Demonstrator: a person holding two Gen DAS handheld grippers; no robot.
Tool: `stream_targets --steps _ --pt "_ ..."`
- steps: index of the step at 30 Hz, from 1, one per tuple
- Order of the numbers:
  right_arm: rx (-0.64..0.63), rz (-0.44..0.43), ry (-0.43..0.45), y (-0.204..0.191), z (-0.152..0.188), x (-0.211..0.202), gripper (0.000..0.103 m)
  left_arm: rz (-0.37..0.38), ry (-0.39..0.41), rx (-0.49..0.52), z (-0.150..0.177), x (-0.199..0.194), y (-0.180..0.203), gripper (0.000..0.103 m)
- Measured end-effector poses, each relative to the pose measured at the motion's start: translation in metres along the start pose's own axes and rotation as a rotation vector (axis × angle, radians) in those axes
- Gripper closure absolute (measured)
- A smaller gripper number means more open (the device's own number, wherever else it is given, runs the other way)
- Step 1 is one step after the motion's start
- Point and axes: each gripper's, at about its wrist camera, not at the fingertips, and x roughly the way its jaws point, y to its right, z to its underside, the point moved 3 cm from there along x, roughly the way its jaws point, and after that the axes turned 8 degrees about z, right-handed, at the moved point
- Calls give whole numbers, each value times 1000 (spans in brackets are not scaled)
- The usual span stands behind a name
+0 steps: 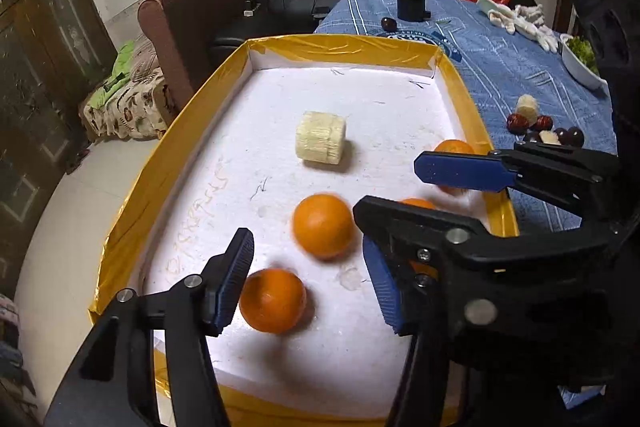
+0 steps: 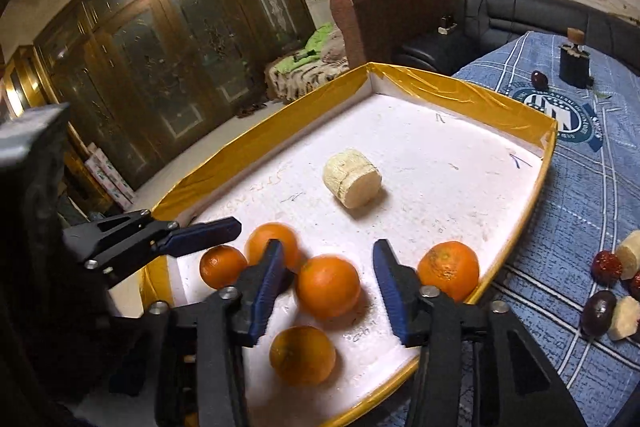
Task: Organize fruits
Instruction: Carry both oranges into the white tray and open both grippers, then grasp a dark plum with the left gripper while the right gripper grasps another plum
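Observation:
A white foam tray with a yellow rim [image 1: 360,45] [image 2: 460,89] holds several oranges and a pale corn-cob piece [image 1: 320,141] [image 2: 352,183]. My left gripper [image 1: 312,279] is open above the tray's near end, with one orange [image 1: 273,299] by its left finger and another [image 1: 323,225] just ahead. My right gripper [image 2: 328,287] is open, its fingers on either side of an orange [image 2: 328,287] that lies on the tray. Other oranges [image 2: 303,355] [image 2: 449,269] [image 2: 223,265] lie around it. The right gripper's fingers [image 1: 464,171] also show in the left wrist view.
On the blue tablecloth [image 1: 500,59] right of the tray lie red dates and pale fruit chunks [image 1: 532,121] [image 2: 612,291]. A white dish of greens [image 1: 580,61], white gloves, a black holder [image 1: 412,5] and a lone dark fruit [image 2: 539,79] lie farther back.

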Motion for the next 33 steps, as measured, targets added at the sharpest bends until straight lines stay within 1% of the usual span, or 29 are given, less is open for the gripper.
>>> stream_targets --steps 2,5,8,10,12,13,16,19,21,23,25,27,28,29,31,33 --pt "7 -3 22 3 -1 -6 45 -6 0 1 0 -1 1 47" --pt "46 -25 35 14 -5 -15 44 -37 27 11 -4 -10 4 47" --pt "93 -22 59 36 -10 -35 44 -27 58 27 -10 -22 10 43" --pt "116 -2 86 53 -14 -54 44 13 78 45 -16 -30 21 42" --pt "132 48 116 81 -15 -80 44 66 85 71 -21 -35 35 42" --pt "142 80 123 97 -14 -91 44 101 87 92 -24 -37 46 42" --pt "196 181 130 148 -4 -120 44 169 86 146 -32 -37 75 42" --pt "261 268 120 197 11 -137 45 217 64 208 -39 -29 108 42" --pt "304 288 111 221 21 -142 46 259 45 245 -43 -21 129 42" --pt "331 300 98 239 32 -141 47 263 21 267 -46 -9 143 42" --pt "340 308 72 249 39 -137 48 272 -8 285 -49 4 155 42" --pt "339 307 46 253 44 -132 49 280 -50 280 -51 21 163 42" --pt "336 306 37 253 45 -131 49 286 -58 278 -52 25 166 42" --pt "325 303 29 253 46 -129 49 294 -65 278 -53 31 168 42" --pt "304 303 20 245 49 -128 49 275 -91 278 -55 43 171 42" --pt "292 311 11 243 51 -124 49 278 -104 277 -56 49 172 42"
